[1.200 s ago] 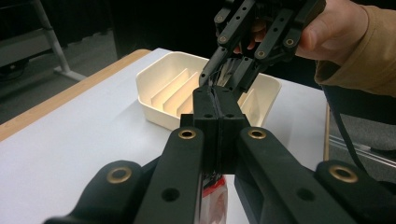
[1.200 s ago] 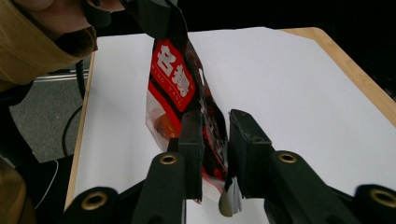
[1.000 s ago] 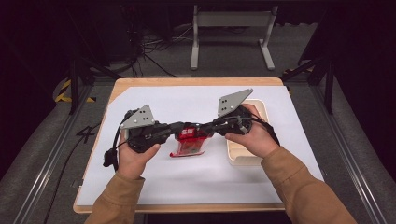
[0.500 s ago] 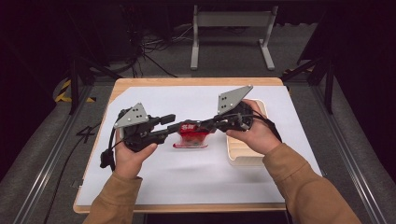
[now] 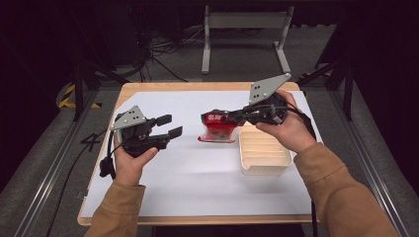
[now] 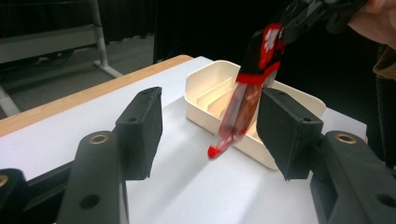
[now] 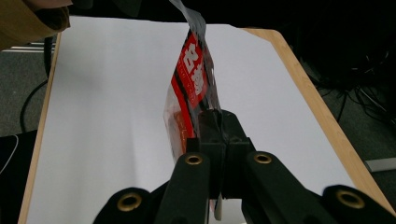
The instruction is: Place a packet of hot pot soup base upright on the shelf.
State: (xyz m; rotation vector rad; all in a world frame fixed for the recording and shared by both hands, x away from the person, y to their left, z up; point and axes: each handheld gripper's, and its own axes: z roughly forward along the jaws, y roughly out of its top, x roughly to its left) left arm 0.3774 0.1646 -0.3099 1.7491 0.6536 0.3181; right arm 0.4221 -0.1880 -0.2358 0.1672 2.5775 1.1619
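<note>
A red and clear snack packet [image 5: 217, 129] hangs above the white table cover, pinched at its top edge by my right gripper [image 5: 213, 118], which is shut on it. In the right gripper view the packet [image 7: 191, 84] rises from between the closed jaws [image 7: 219, 126]. My left gripper [image 5: 169, 125] is off to the left of the packet, apart from it. Its jaws have just been opening and nothing is between them. In the left gripper view the open left gripper [image 6: 210, 126] frames the dangling packet [image 6: 243, 107] farther off.
A cream slotted tray [image 5: 263, 154] stands on the table right of the packet, below the right hand; it appears behind the packet as the tray [image 6: 205, 84] in the left gripper view. White sheet [image 5: 197, 173] covers the wooden table. A metal stand [image 5: 244, 22] is beyond the far edge.
The left gripper has let go of the packet, opened, and drawn away to the left. The right gripper has lifted the packet off the table.
</note>
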